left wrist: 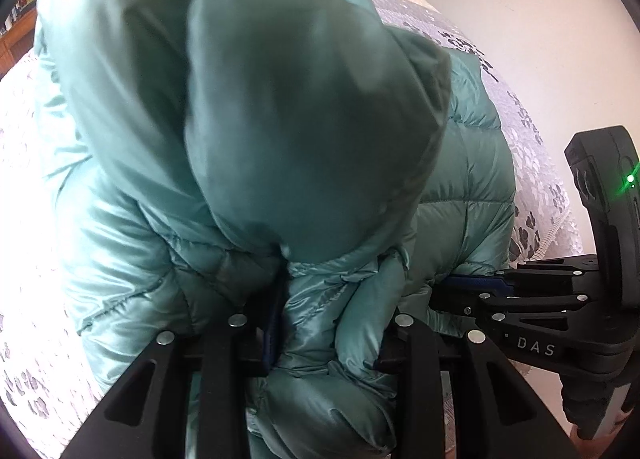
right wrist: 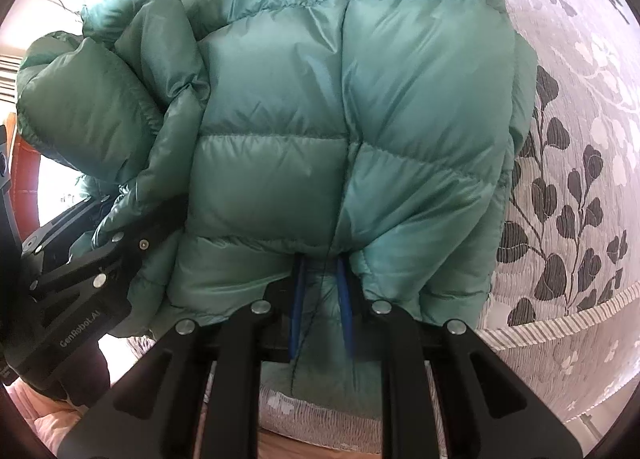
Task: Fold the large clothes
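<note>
Down at the bottom of my left wrist view, my left gripper [left wrist: 326, 335] is partly closed with a thick bunch of the teal puffer jacket [left wrist: 248, 147] clamped between its fingers; the dark blue pads [left wrist: 272, 335] press into the quilted fabric on both sides, so that's a firm grasp. My right gripper [right wrist: 322, 311] is nearly closed, its blue pads [right wrist: 296, 311] pinching a thin fold of the jacket's [right wrist: 348, 119] edge, with a dark thread dangling down between them. Both claws point steeply down at the bed. From the left view I can see the right gripper [left wrist: 452, 287] coming in from the right side, biting the same jacket edge just beside my left one; the right view shows the left gripper's body [right wrist: 80, 271] at the left edge, close alongside. Jacket is shiny, puffy, stitched in square baffles, bunched and doubled over on itself: a smooth rounded hood-like lump hangs over the near part in the left view, blurred, and a sleeve or collar roll sits at upper left in the right view. It lies on a bedspread [right wrist: 568, 187] in light grey with a dark leaf print and a striped border, near its edge. Beyond, pale wall [left wrist: 520, 19] and some wooden furniture [left wrist: 16, 35].
</note>
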`<action>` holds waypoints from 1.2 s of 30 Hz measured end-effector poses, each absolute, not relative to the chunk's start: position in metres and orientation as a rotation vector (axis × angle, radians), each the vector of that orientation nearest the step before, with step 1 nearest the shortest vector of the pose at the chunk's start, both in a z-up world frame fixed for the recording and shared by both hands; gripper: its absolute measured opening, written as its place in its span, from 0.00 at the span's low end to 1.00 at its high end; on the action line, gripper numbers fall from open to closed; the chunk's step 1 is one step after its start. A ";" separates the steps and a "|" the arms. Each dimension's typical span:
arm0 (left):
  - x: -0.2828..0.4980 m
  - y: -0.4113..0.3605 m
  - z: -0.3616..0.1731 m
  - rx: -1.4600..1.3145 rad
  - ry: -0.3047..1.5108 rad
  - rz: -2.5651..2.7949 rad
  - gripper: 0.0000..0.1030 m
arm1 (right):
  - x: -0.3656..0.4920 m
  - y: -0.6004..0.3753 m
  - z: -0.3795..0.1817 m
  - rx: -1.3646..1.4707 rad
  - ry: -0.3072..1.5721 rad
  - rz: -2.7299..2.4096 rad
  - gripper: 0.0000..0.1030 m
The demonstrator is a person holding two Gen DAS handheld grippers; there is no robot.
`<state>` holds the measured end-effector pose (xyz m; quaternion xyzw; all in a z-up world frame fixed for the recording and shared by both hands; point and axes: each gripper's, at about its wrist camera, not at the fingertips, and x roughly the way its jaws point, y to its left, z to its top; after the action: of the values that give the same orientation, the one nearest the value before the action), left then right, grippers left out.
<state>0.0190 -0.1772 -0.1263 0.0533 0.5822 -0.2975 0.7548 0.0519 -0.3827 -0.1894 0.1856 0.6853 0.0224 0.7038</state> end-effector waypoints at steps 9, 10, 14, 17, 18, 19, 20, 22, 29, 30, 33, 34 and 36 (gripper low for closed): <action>0.012 -0.175 -0.121 0.119 1.260 -0.644 0.32 | 0.055 -0.364 -0.190 0.390 1.521 0.029 0.15; 0.010 -0.175 -0.121 0.119 1.258 -0.643 0.32 | 0.054 -0.362 -0.188 0.388 1.520 0.027 0.15; 0.009 -0.176 -0.122 0.119 1.256 -0.639 0.32 | 0.049 -0.357 -0.181 0.390 1.514 0.021 0.15; 0.009 -0.178 -0.119 0.118 1.263 -0.631 0.32 | 0.046 -0.355 -0.179 0.382 1.514 0.019 0.15; 0.009 -0.177 -0.116 0.115 1.266 -0.631 0.33 | 0.046 -0.354 -0.179 0.375 1.514 0.019 0.15; 0.008 -0.177 -0.111 0.117 1.271 -0.639 0.33 | 0.044 -0.353 -0.178 0.373 1.513 0.019 0.15; 0.008 -0.177 -0.106 0.123 1.275 -0.647 0.33 | 0.044 -0.352 -0.179 0.372 1.513 0.021 0.15; 0.005 -0.173 -0.090 0.097 1.281 -0.677 0.38 | 0.043 -0.350 -0.180 0.379 1.512 0.026 0.15; 0.006 -0.116 -0.017 -0.206 1.261 -0.831 0.45 | 0.045 -0.352 -0.182 0.374 1.519 0.033 0.15; 0.007 -0.109 -0.008 -0.245 1.246 -0.856 0.47 | 0.045 -0.352 -0.182 0.373 1.521 0.033 0.15; 0.012 -0.111 -0.004 -0.289 1.240 -0.895 0.47 | 0.048 -0.353 -0.183 0.377 1.526 0.030 0.15; 0.014 -0.116 -0.009 -0.281 1.252 -0.892 0.47 | 0.050 -0.353 -0.183 0.378 1.526 0.031 0.15; 0.020 -0.133 -0.031 -0.260 1.301 -0.901 0.47 | 0.055 -0.355 -0.181 0.376 1.529 0.033 0.15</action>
<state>0.0197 -0.1331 -0.0314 -0.1167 0.5831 -0.4039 0.6951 0.0553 -0.3546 -0.1810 0.1691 0.6878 0.0149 0.7058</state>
